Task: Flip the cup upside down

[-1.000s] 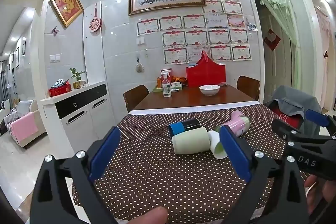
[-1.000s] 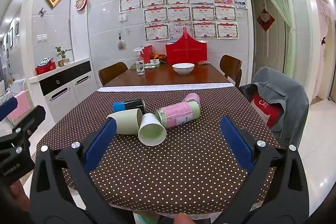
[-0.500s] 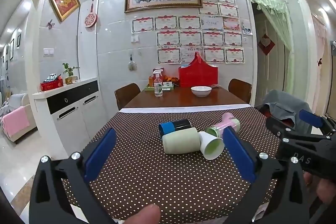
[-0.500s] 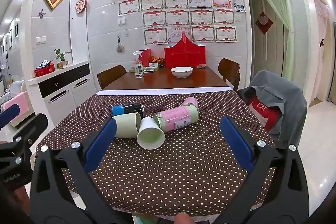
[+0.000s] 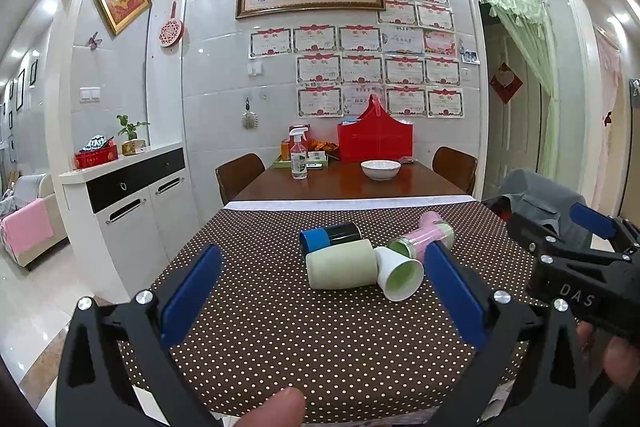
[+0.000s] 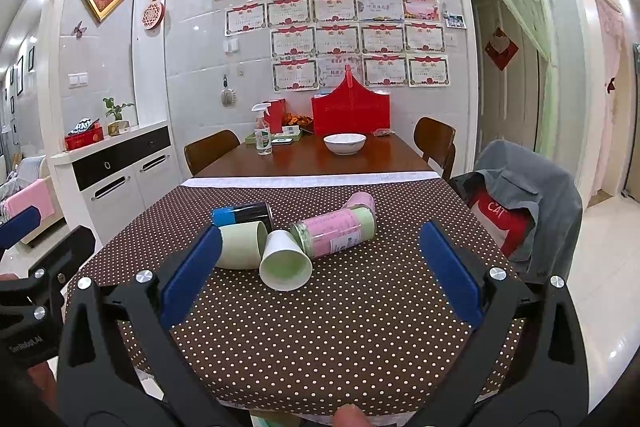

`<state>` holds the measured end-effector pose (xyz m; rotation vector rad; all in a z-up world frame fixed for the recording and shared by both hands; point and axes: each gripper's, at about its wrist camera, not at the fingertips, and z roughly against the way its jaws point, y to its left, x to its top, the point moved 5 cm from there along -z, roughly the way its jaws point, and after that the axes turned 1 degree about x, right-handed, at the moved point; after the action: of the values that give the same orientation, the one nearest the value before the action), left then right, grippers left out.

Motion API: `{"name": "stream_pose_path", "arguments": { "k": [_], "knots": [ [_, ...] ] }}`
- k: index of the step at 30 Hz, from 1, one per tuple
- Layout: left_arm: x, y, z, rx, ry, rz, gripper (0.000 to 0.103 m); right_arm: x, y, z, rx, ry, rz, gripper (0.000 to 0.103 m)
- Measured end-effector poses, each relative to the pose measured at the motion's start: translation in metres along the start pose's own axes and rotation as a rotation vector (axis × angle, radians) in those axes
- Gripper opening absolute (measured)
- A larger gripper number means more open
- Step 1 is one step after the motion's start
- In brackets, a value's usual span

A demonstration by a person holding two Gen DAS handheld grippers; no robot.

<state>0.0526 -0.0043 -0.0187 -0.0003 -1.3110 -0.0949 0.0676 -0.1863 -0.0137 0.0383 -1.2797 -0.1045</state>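
Both: left gripper (image 5: 320, 291) and right gripper (image 6: 316, 267) level, wide apart, before the cups (image 6: 285, 259).

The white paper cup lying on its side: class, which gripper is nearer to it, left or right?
Right, though only slightly. The right gripper faces the white paper cup head-on, jaws open. The left gripper hangs back, with the cup off toward its right finger.

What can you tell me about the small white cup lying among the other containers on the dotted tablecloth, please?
The white cup is a small tapered cup, apparently paper or thin plastic, white outside with a pale green inside. It lies on its side on the brown dotted tablecloth, open mouth toward the cameras, narrow base pointing away. Its base is wedged between the pale green cup and the pink bottle, seemingly touching both. Neither gripper touches it.
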Motion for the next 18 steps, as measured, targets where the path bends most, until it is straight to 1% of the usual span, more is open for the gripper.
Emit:
{"name": "stream_pose_path", "arguments": {
  "k": [18],
  "knots": [
    [0.0015,0.0057,0.0036,0.021,-0.012,0.004,0.099,0.0046,0.0015,0.0034,0.002,-0.011,0.006,0.097]
  ]
}}
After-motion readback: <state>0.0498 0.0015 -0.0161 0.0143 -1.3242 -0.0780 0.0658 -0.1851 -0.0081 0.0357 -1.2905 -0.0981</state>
